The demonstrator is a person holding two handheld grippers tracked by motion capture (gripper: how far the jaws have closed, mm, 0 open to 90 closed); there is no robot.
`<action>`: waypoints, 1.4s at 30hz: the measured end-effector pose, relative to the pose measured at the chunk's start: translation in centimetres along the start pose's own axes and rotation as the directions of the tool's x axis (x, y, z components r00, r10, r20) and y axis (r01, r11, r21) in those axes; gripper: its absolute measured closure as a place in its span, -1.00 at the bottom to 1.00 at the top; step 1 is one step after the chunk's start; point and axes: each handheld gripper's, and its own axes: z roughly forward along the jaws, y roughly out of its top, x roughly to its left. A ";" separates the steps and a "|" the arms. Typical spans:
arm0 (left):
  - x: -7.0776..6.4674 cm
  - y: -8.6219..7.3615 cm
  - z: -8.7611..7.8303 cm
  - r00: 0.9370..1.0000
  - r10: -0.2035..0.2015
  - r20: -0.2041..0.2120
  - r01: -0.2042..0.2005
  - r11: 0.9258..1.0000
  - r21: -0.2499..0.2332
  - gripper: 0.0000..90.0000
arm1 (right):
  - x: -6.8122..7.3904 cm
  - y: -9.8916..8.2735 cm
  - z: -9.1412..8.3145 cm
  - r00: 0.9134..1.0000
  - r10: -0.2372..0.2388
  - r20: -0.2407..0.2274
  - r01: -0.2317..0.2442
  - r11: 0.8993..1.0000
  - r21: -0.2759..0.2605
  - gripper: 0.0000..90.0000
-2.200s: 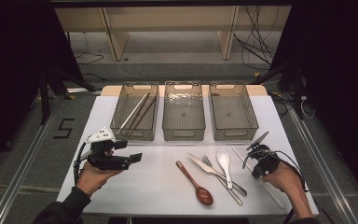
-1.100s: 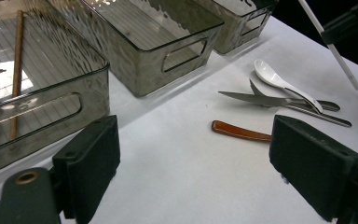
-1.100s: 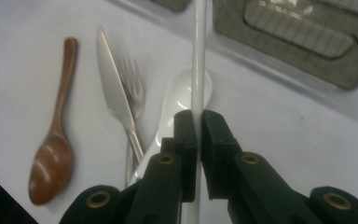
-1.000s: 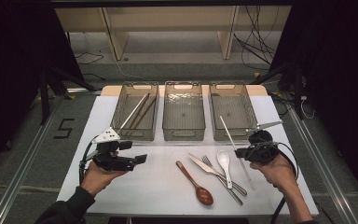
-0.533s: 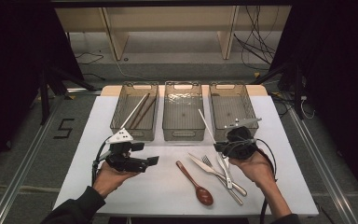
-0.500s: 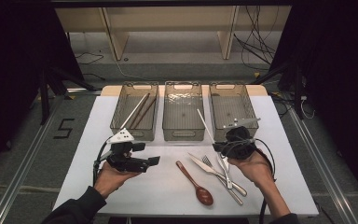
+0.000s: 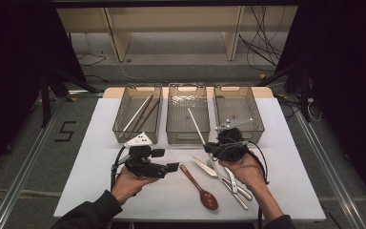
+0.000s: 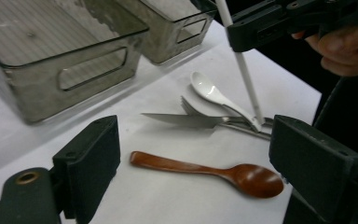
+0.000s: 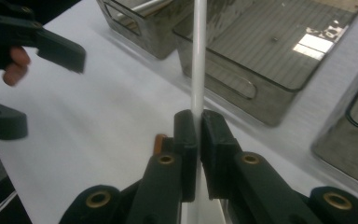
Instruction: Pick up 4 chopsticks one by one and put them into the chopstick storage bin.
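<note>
High view: I judge the sorting barely begun — a pair of long chopsticks [image 7: 139, 113] lies in the left clear plastic bin [image 7: 138, 113]. The right gripper [image 7: 208, 145], centre frame, is clamped on a slim white chopstick [image 7: 195, 125] slanting up over the middle ribbed bin [image 7: 187, 113]; a glossy brown wooden spoon [image 7: 199, 187] and steel cutlery wait on the white bench [image 7: 90, 162].

Left gripper view: my left gripper [image 8: 196, 154] stands apart, empty, over the spoon; a white ceramic spoon [image 8: 213, 94], steel knife [image 8: 186, 120] and fork [image 8: 191, 106] lie behind.

Right gripper view: blunt black pads [image 9: 185, 140] pinch the smooth round stick — its tip runs off the top edge.
</note>
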 end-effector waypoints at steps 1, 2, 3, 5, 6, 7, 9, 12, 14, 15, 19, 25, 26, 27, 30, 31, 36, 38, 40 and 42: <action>-0.2 0.0 0.3 1.000 -0.004 0.008 0.004 1.000 0.000 -0.64 | 0.1 0.1 0.1 1.000 -0.001 -0.008 0.001 1.000 -0.003 0.90; -0.3 0.1 0.6 1.000 0.000 0.013 0.000 1.000 0.002 -0.64 | 0.3 0.2 0.1 1.000 0.000 -0.011 0.000 1.000 -0.008 0.90; -0.4 0.1 0.8 1.000 0.001 0.019 -0.001 1.000 0.008 -0.64 | 0.4 0.3 0.2 1.000 -0.001 -0.013 0.000 1.000 -0.011 0.91; -0.8 0.2 1.4 1.000 0.011 0.029 -0.011 1.000 0.013 -0.63 | 0.7 0.5 0.3 1.000 -0.002 -0.023 0.001 1.000 -0.012 0.90; -1.0 0.2 1.6 0.999 0.013 0.034 -0.013 1.000 0.016 -0.63 | 0.8 0.6 0.4 1.000 -0.001 -0.023 0.001 1.000 -0.018 0.91; -1.1 0.3 1.8 0.999 0.012 0.040 -0.012 1.000 0.015 -0.62 | 0.9 0.6 0.5 1.000 -0.001 -0.031 0.001 1.000 -0.018 0.90; -1.3 0.3 2.1 0.999 0.014 0.042 -0.014 1.000 0.012 -0.61 | 1.2 0.6 0.8 0.999 0.000 -0.040 0.000 1.000 -0.022 0.90; -1.6 0.4 2.6 0.998 -0.002 0.057 0.001 1.000 0.015 -0.60 | 1.6 0.7 1.0 0.998 -0.006 -0.059 0.004 1.000 -0.023 0.90; -1.7 0.4 2.8 0.998 0.002 0.059 -0.003 1.000 0.017 -0.59 | 2.0 0.8 1.0 0.998 -0.010 -0.064 0.008 1.000 -0.026 0.90; -1.7 0.4 2.9 0.998 0.003 0.061 -0.004 1.000 0.020 -0.58 | 2.1 0.8 1.0 0.998 -0.012 -0.065 0.010 0.999 -0.030 0.90; -2.0 0.3 3.5 0.998 -0.005 0.070 0.004 1.000 0.023 -0.54 | 2.5 1.0 1.0 0.997 -0.017 -0.076 0.014 0.999 -0.041 0.90; -2.0 0.5 3.9 0.996 -0.019 0.083 0.018 1.000 0.019 -0.43 | 2.9 1.0 1.2 0.996 -0.020 -0.084 0.016 0.999 -0.042 0.90; -2.0 0.5 3.9 0.996 -0.024 0.084 0.022 1.000 0.019 -0.40 | 2.9 1.0 1.3 0.996 -0.021 -0.087 0.018 0.999 -0.041 0.90; -2.0 0.5 3.9 0.996 -0.028 0.088 0.027 1.000 0.014 -0.37 | 3.0 1.0 1.3 0.996 -0.023 -0.088 0.020 0.999 -0.040 0.90; -1.9 0.6 3.9 0.995 -0.026 0.092 0.026 1.000 0.006 -0.27 | 3.1 1.0 1.3 0.995 -0.020 -0.096 0.016 0.999 -0.043 0.90; -1.9 0.6 3.9 0.995 -0.026 0.093 0.025 1.000 0.008 -0.23 | 3.1 1.0 1.4 0.995 -0.021 -0.096 0.017 0.999 -0.043 0.90; -1.7 0.6 4.1 0.994 -0.037 0.098 0.037 0.999 0.003 -0.08 | 3.2 0.9 1.3 0.995 -0.023 -0.098 0.018 0.999 -0.049 0.90; -1.7 0.7 4.1 0.994 -0.038 0.102 0.038 0.999 -0.002 -0.02 | 3.2 0.9 1.3 0.995 -0.024 -0.097 0.019 0.999 -0.050 0.90; -1.7 0.8 4.1 0.994 -0.034 0.105 0.034 0.999 -0.004 0.01 | 3.2 0.9 1.3 0.995 -0.023 -0.097 0.018 0.998 -0.053 0.90; -1.7 0.8 4.1 0.994 -0.032 0.104 0.033 0.999 -0.002 0.08 | 3.2 0.9 1.3 0.995 -0.024 -0.098 0.019 0.998 -0.052 0.90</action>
